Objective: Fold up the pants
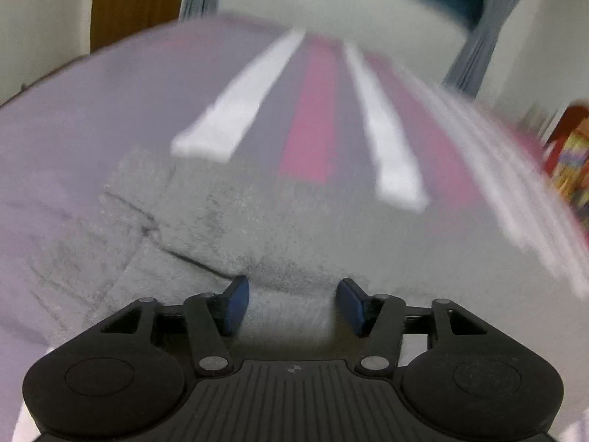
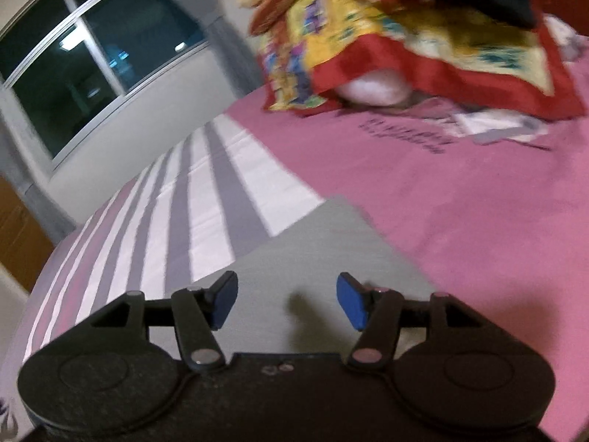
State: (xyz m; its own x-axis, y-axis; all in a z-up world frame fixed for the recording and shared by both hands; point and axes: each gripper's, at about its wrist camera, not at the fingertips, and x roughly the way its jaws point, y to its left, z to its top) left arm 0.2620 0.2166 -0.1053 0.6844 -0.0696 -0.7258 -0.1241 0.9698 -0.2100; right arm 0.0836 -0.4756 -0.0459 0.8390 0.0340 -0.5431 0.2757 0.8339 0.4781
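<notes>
Grey pants [image 1: 228,228] lie folded in layers on the bed, with creases and a fold edge just ahead of my left gripper [image 1: 292,304]. Its blue pads stand apart over the grey fabric and nothing is pinched between them. In the right wrist view a flat grey corner of the pants [image 2: 331,258] lies under my right gripper [image 2: 287,304], whose blue pads are also spread with only fabric showing below the gap. Both views are blurred by motion.
The bedsheet [image 1: 313,110] has pink, white and grey stripes, and is plain pink [image 2: 460,202] to the right. A red and yellow patterned blanket [image 2: 386,37] is heaped at the far end over a white pillow [image 2: 368,90]. A window [image 2: 92,55], curtains and a wooden door [image 1: 136,0] lie beyond.
</notes>
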